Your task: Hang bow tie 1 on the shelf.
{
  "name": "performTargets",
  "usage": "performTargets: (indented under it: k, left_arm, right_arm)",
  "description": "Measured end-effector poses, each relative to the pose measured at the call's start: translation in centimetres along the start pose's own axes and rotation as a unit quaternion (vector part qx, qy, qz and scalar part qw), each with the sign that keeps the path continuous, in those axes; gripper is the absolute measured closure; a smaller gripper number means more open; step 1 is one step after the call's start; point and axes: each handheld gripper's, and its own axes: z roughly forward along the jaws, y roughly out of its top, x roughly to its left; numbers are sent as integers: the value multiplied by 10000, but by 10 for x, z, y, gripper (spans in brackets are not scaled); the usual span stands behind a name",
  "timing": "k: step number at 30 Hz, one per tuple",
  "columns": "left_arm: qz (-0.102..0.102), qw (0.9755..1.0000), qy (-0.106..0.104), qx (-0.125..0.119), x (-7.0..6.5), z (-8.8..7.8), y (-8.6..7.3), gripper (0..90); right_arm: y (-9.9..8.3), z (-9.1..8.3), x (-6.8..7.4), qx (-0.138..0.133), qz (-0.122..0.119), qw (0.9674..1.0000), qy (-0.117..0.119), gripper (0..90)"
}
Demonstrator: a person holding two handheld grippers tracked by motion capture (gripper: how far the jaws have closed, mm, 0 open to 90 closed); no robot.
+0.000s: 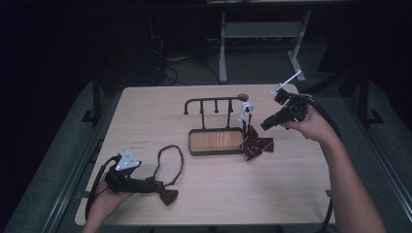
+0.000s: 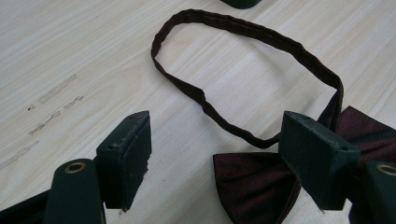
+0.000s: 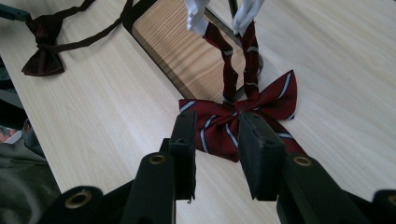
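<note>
— Bow ties, two of them: where does each one lie?

— One dark maroon bow tie (image 1: 167,195) lies near the front edge of the tabletop (image 1: 214,194), toward the left corner, with its neck strap (image 1: 171,160) spread in a flat loop on the wood behind it. The striped red bow tie (image 1: 256,144) rests just beside the right end of the small hanger stand (image 1: 216,141), which sits about mid-table; its striped strap runs up to a white band (image 1: 246,110) at the right end of the stand's rail.

— And the left gripper (image 2: 215,154)?

— Held low over the front left of the tabletop, jaws wide apart. In the left gripper view the maroon bow lies between and below them, one jaw over its right wing; I cannot tell whether that jaw touches the cloth. The strap loop (image 2: 252,74) lies on the wood ahead of the jaws.

— The right gripper (image 3: 217,140)?

— In the high view it is raised near the right edge, in the person's right hand (image 1: 311,125), pointing toward the striped tie. Its jaws stand parted by a modest gap, holding nothing; in its own view the striped bow (image 3: 243,119) lies just beyond the tips, and the stand's wooden tray (image 3: 187,51) is farther on.
</note>
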Motion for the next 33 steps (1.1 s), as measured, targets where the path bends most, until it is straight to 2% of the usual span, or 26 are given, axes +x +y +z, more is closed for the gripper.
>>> performTargets:
  k: [8,15,23,33]
  left_arm:
    - [-11,10000,3,-2,0,1,0,261]
    - [-17,10000,-2,15,0,1,0,261]
    - [-16,10000,0,10,0,1,0,261]
    - [-26,10000,-8,38,0,1,0,261]
  right_arm:
    - [-14,7,3,-58,-9,10000,37,613]
    - [-27,17,4,1,2,9999,103,579]
    - [-42,20,6,-60,35,9998,190,549]
    - [-55,22,8,-112,37,9998,157,534]
